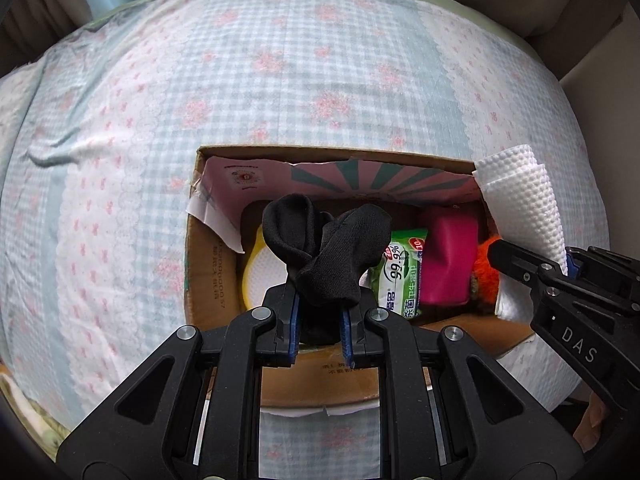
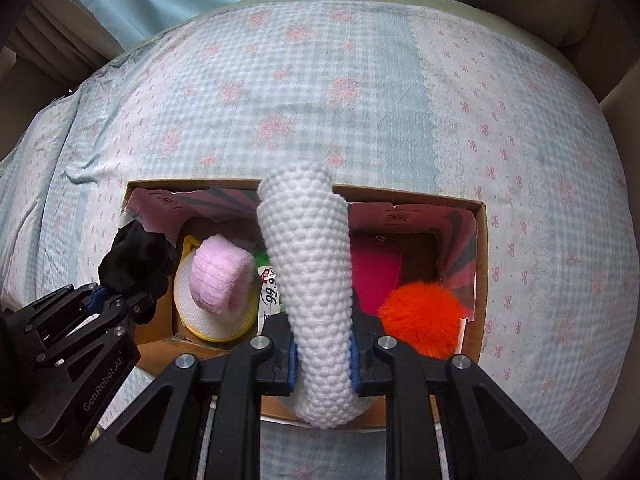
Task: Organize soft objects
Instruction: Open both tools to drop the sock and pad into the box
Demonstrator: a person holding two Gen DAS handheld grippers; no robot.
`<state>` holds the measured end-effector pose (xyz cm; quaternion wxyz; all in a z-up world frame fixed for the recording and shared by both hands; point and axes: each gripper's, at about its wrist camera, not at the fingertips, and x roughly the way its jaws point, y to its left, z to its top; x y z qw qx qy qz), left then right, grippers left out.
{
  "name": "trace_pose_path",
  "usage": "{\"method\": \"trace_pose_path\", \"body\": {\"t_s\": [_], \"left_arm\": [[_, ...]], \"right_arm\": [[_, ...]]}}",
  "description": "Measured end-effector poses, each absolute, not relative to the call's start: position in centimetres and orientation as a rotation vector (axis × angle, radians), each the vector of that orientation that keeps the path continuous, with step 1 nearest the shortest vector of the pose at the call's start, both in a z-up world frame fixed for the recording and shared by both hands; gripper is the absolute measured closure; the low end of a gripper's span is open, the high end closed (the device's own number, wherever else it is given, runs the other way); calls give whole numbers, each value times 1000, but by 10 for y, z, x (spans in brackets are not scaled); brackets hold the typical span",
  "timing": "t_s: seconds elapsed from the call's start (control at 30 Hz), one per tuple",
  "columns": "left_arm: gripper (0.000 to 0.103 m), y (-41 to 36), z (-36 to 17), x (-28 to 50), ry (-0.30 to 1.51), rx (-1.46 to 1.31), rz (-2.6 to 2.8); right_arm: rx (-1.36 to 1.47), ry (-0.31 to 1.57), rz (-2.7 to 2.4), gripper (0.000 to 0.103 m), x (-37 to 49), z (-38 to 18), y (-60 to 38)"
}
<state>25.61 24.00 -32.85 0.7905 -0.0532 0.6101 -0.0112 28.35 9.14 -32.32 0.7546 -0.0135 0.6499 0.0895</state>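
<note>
While counting across both wrist views: two grippers, one cardboard box (image 1: 200, 276), one black sock (image 1: 332, 252), one rolled white textured cloth (image 2: 316, 280). Inside the box: one yellow-rimmed white pad (image 2: 188, 300), one pink plush piece (image 2: 218, 276) lying on top of that pad, one green packet of wet wipes (image 1: 400, 276), one magenta pouch (image 1: 450, 264), one orange fluffy ball (image 2: 420, 316).

Standing on a bed under a checked blue-and-white sheet with pink flowers (image 1: 280, 80), open at the top, with pink printed flaps folded inward. Yellow pad and pink plush at the left end, wipes packet near the middle, magenta pouch right of it, orange ball at the right end.

Left gripper (image 1: 320, 332): nearly closed, blue pads pinching the lower end of the black sock, with the rest bunched up above the fingers, over the left half of the box. Right gripper (image 2: 322, 364): clamped tight on the white cloth roll near its lower end, roll sticking up past the fingers, over the middle-right part of the box. Neither sock nor cloth resting in the box; both gripped above the opening.
</note>
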Motion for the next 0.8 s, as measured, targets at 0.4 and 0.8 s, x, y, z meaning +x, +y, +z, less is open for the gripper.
{"method": "trace_pose_path", "body": {"t_s": [0.4,0.8], "left_arm": [[0,226,-344,259,1364,-44,-76],[0,221,-343,243,1348,8,-94]], "right_arm": [[81,1491,197,2,294,-345,81],[80,1491,164,0,282,-343,65]]}}
